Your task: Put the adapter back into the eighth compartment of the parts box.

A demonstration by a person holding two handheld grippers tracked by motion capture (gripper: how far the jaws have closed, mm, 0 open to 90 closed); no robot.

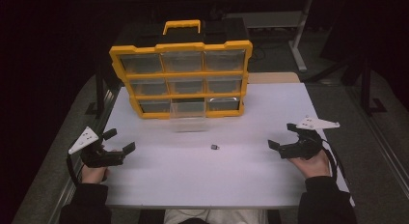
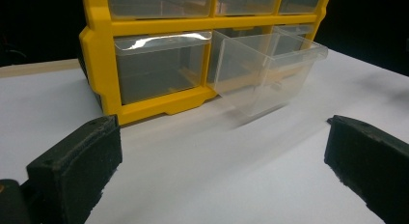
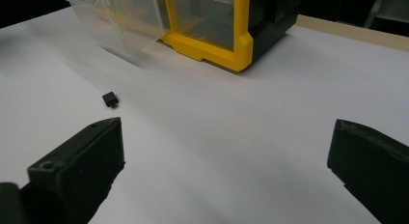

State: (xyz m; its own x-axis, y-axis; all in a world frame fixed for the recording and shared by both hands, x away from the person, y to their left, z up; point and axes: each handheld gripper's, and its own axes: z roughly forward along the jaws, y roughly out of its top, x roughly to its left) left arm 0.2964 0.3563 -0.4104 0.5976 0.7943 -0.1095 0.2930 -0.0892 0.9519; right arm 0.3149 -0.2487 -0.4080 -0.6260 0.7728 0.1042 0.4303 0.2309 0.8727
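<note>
A yellow-framed organizer (image 1: 182,72) with clear drawers stands upright at the back of the white table (image 1: 207,180). Its bottom middle drawer (image 1: 188,115) is pulled out toward me; the left gripper view shows that drawer (image 2: 267,72) sticking out, with nothing visible inside it. A small black part (image 1: 214,147) lies on the table in front of it, and the right gripper view has the part (image 3: 111,99) ahead of the left jaw. My left gripper (image 1: 119,140) rests open at the table's left edge. My right gripper (image 1: 282,135) rests open at the right, nothing between its jaws.
The organizer's yellow handle (image 1: 182,26) rises behind its frame. A wooden board (image 1: 272,77) lies at the table's far right edge. Dark floor and a white desk leg (image 1: 299,40) lie beyond.
</note>
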